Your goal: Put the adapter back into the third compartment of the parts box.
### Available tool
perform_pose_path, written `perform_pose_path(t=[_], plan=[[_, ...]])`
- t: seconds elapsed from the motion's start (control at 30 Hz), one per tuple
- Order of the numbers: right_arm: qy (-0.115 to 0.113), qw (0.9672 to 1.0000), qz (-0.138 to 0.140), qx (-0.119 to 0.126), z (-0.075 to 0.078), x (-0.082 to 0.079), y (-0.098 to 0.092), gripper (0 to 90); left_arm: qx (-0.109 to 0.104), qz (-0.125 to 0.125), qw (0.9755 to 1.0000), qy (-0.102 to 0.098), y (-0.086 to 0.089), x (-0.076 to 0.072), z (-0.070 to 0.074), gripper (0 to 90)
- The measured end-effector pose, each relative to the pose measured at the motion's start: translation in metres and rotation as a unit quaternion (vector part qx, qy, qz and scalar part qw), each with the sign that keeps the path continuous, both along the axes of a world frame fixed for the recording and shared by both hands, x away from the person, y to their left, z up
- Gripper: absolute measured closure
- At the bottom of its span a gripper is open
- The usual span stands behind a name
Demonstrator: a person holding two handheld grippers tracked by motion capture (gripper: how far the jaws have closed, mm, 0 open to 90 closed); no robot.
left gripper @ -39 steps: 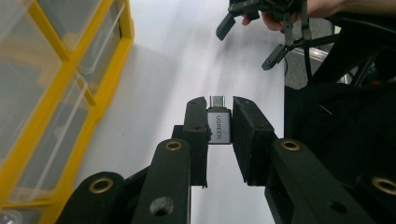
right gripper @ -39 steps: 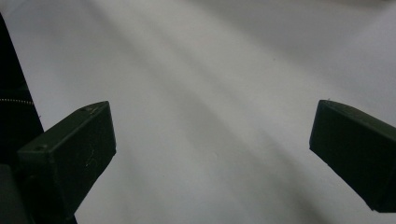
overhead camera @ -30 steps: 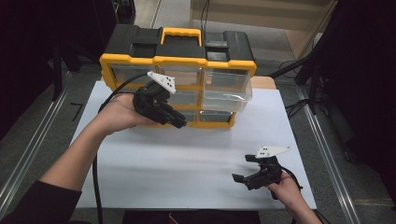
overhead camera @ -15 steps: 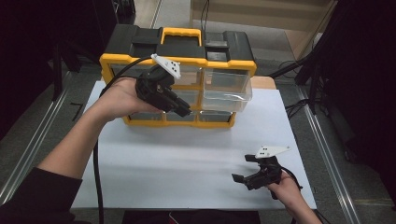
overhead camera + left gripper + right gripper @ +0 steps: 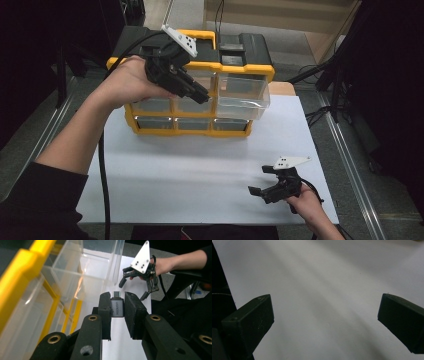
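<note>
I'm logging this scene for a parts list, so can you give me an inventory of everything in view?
organizer cabinet: one, yellow frame with black top, at the far side of the sheet
pulled-out drawer: one, clear plastic, sticking out of the cabinet's top row at the right
closed drawers: several, clear, in the rows below and beside it; exact count hard to tell
adapter: one, small grey metal plug piece, clamped between the left gripper's pads
sheet: one, white, covering the table
left gripper: one, black, raised in front of the cabinet, beside the pulled-out drawer
right gripper: one, black, jaws apart, low over the sheet's near right corner
</note>
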State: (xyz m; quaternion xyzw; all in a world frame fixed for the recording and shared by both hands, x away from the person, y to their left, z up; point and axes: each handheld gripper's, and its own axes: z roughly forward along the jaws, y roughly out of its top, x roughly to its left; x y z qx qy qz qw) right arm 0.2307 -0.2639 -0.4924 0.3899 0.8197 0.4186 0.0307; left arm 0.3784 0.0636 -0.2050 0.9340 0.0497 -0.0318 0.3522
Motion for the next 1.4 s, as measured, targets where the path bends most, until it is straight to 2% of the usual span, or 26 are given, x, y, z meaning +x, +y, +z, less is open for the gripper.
perform_pose_path(t=[0.2, 0.43, 0.5, 0.57, 0.93, 1.4], plan=[[0.000, 1.0000, -0.001, 0.002, 0.000, 0.000, 0.000, 0.0, -0.006, -0.013, 0.9999, -0.007, -0.008, 0.004, 0.014, 77.1], [-0.001, 1.0000, 0.001, 0.003, 0.001, -0.001, 0.000, 0.0, -0.006, -0.007, 0.9999, -0.014, -0.018, 0.008, 0.025, 77.1], [-0.002, 1.0000, 0.002, 0.003, 0.001, -0.001, 0.000, 0.0, 0.000, -0.006, 0.9999, -0.016, -0.021, 0.010, 0.027, 77.1], [-0.001, 1.0000, 0.001, 0.003, 0.001, -0.001, 0.000, 0.0, 0.005, -0.003, 0.9998, -0.017, -0.025, 0.011, 0.027, 77.1], [-0.002, 1.0000, 0.005, 0.004, 0.001, 0.001, 0.001, 0.0, 0.000, -0.005, 0.9998, -0.020, -0.050, 0.014, 0.026, 77.1], [-0.005, 1.0000, 0.006, 0.005, 0.002, 0.001, 0.001, 0.0, 0.008, 0.006, 0.9996, -0.025, -0.082, 0.020, 0.014, 77.0]])
